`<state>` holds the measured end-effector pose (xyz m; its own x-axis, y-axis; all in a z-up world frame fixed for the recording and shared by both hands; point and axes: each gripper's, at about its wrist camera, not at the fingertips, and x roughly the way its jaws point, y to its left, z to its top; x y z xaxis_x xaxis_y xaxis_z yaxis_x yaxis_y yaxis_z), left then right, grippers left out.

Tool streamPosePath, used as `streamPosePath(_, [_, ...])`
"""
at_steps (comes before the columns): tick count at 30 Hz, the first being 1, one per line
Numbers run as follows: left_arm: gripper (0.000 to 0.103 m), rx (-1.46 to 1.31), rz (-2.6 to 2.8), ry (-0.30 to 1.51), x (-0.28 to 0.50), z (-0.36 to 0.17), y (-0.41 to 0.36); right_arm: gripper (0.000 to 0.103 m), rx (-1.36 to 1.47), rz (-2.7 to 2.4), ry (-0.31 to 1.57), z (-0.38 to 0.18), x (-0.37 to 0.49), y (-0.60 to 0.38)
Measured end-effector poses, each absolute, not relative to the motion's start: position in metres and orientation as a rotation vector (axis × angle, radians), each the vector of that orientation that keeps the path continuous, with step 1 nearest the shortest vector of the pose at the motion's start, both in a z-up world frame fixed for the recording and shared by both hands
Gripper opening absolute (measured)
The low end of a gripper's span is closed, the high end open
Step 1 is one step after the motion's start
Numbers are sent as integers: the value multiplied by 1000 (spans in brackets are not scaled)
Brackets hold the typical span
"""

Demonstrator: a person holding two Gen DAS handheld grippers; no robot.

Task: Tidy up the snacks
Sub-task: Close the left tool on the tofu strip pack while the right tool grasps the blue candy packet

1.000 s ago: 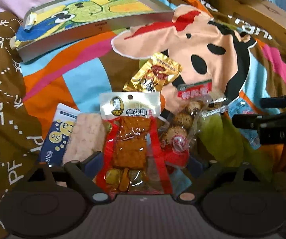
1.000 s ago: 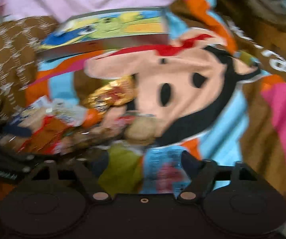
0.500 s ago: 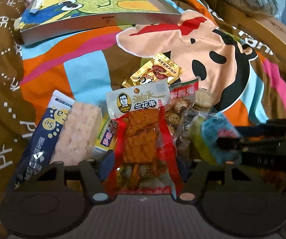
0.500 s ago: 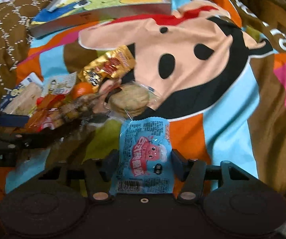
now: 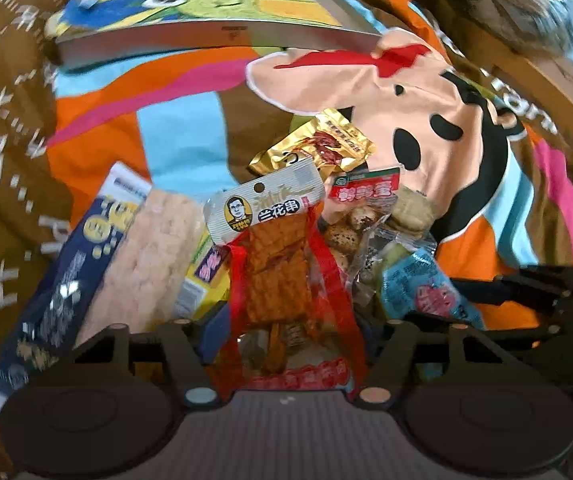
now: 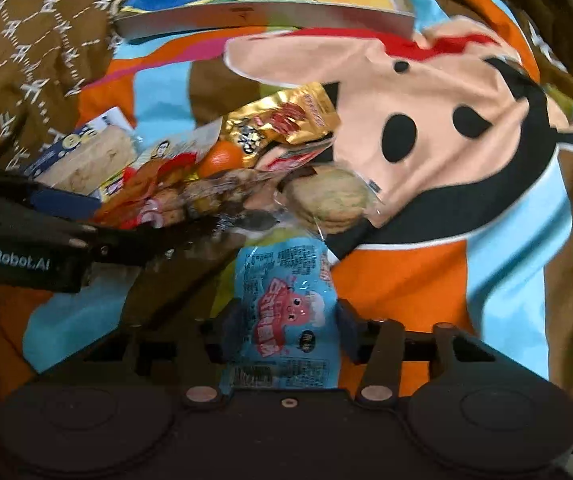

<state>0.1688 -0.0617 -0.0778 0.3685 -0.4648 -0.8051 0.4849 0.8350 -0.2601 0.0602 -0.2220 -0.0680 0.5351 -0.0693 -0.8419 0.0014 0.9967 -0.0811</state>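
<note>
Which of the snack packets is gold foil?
The gold packet, crinkled foil with a red picture, lying at the far edge of the pile on the blanket. The others are clear, navy or light blue; neither gripper holds it.

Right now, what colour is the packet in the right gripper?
Light blue packet with a pink cartoon figure, shut between the right gripper fingers; clearest in the right wrist view.

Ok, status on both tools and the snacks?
Left tool shut on red pack. Right tool shut on blue pack. Tray ahead, nothing between.
</note>
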Motion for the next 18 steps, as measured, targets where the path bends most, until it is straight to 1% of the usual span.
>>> streamPosePath(2, [60, -4, -581, 1040, 166, -77, -59, 44, -75, -36, 993, -66, 58, -222])
streamPosePath(3, [59, -17, -567, 1046, 165, -77, -58, 41, -82, -35, 985, -64, 58, -221])
streamPosePath(5, [55, -48, -545, 1054, 161, -75, -54, 40, -105, -21, 964, -60, 54, -217])
streamPosePath(8, [54, -71, -520, 1068, 155, -74, -49, 36, -146, 5, 929, -54, 48, -209])
streamPosePath(10, [54, -74, -514, 1071, 151, -75, -49, 29, -146, 29, 894, -47, 44, -207])
streamPosePath(13, [58, -74, -496, 1080, 151, -77, -49, 29, -107, 77, 875, -39, 40, -209])
streamPosePath(16, [62, -99, -486, 1109, 153, -80, -47, 28, -12, 149, 912, -38, 40, -213])
streamPosePath(18, [66, -96, -476, 1114, 153, -82, -47, 28, -6, 154, 913, -38, 40, -213])
